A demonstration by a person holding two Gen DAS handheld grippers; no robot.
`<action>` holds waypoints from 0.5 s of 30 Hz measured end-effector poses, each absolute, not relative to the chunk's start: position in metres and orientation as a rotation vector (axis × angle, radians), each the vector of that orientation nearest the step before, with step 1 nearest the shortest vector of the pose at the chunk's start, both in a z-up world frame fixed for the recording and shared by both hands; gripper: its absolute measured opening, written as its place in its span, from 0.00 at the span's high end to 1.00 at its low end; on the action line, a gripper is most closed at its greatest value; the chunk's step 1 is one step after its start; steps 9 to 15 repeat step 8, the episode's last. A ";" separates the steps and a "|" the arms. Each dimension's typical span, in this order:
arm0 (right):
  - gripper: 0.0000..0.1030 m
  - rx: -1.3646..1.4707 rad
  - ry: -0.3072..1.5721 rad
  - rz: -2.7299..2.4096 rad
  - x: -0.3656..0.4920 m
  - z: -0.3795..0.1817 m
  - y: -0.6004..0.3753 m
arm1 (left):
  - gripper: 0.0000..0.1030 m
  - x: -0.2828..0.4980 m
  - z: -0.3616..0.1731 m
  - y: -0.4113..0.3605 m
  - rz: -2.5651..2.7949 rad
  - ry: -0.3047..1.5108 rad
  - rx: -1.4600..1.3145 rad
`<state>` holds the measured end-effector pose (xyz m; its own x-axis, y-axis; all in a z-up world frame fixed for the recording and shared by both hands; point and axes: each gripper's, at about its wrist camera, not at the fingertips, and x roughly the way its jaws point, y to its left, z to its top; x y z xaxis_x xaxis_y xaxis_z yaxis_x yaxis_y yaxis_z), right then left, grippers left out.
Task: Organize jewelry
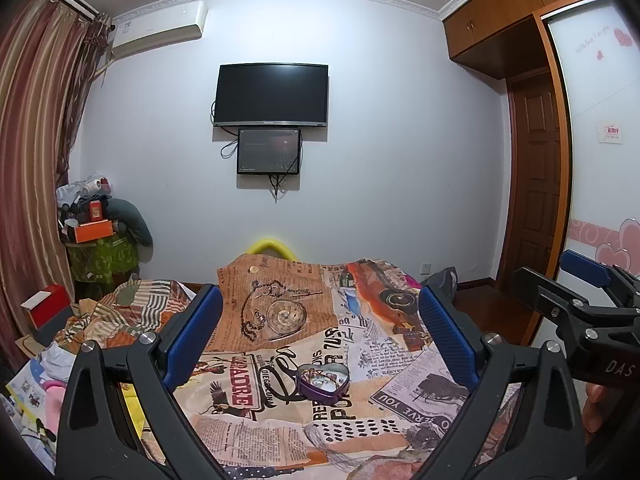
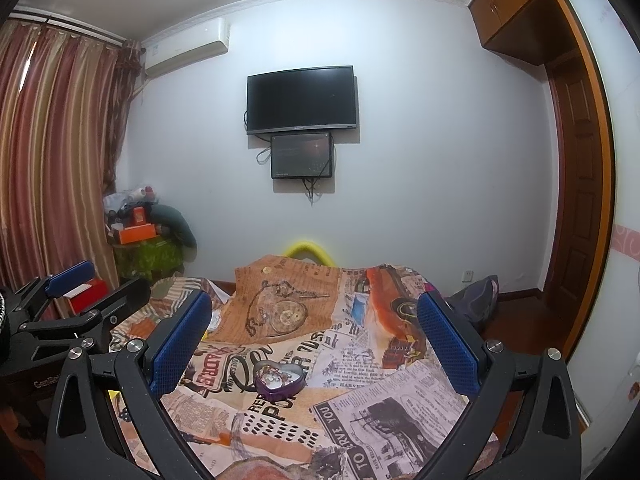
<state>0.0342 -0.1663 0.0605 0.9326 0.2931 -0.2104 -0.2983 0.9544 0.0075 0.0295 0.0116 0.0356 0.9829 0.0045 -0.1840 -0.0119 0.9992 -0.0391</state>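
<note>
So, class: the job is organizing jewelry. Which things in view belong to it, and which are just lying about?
Belongs to the job:
heart-shaped tin with jewelry inside
left gripper, open
right gripper, open

Just lying about:
printed cloth
television
small screen
curtain
orange box
air conditioner

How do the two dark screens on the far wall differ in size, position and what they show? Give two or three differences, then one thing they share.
The television is clearly bigger than the smaller screen.
The television hangs higher; the smaller screen sits directly beneath it, toward its left half.
The television is plain black, while the smaller screen shows a faint dim picture.
Both are black-framed rectangles fixed to the white wall, with cables trailing below.
</note>
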 end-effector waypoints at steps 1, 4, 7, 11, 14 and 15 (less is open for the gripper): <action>0.01 -0.024 0.213 0.302 0.035 0.060 -0.167 | 0.04 0.030 0.035 0.012 0.010 0.186 -0.041; 0.01 -0.024 0.222 0.302 0.038 0.059 -0.166 | 0.03 0.031 0.034 0.013 0.007 0.190 -0.040; 0.01 -0.024 0.229 0.302 0.041 0.056 -0.166 | 0.03 0.034 0.032 0.013 0.005 0.196 -0.041; 0.01 -0.024 0.232 0.301 0.042 0.056 -0.166 | 0.03 0.035 0.032 0.013 0.005 0.200 -0.042; 0.01 -0.024 0.232 0.301 0.042 0.056 -0.166 | 0.03 0.035 0.032 0.013 0.005 0.200 -0.042; 0.01 -0.024 0.232 0.301 0.042 0.056 -0.166 | 0.03 0.035 0.032 0.013 0.005 0.200 -0.042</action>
